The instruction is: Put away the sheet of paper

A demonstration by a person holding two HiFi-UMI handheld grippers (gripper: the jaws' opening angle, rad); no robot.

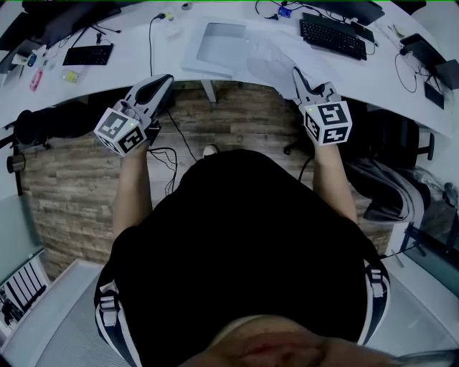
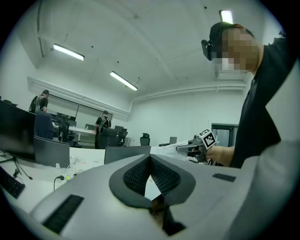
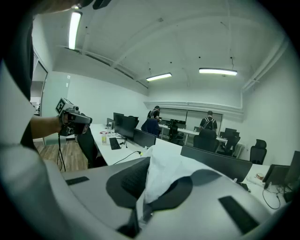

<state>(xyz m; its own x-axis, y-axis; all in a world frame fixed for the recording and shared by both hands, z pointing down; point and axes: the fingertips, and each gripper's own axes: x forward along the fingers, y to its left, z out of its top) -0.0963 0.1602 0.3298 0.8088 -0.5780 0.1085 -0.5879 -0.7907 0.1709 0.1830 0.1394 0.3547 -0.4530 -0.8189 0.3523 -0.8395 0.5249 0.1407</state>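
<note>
Thin white sheet of paper (image 3: 161, 178) is clamped between the black ribbed fingers (image 3: 126, 180) of the right gripper (image 3: 151, 164). Its free part is spread forward over the white counter (image 1: 107, 72). On the left gripper (image 2: 150, 158), fingers are pressed together on nothing, well apart from the sheet.

the sheet of paper (image 3: 161, 174) ran down between the pads of the right gripper (image 3: 154, 187), its lower edge hidden there; a dark monitor (image 1: 351, 8) was cut off at the head view's top.
</note>
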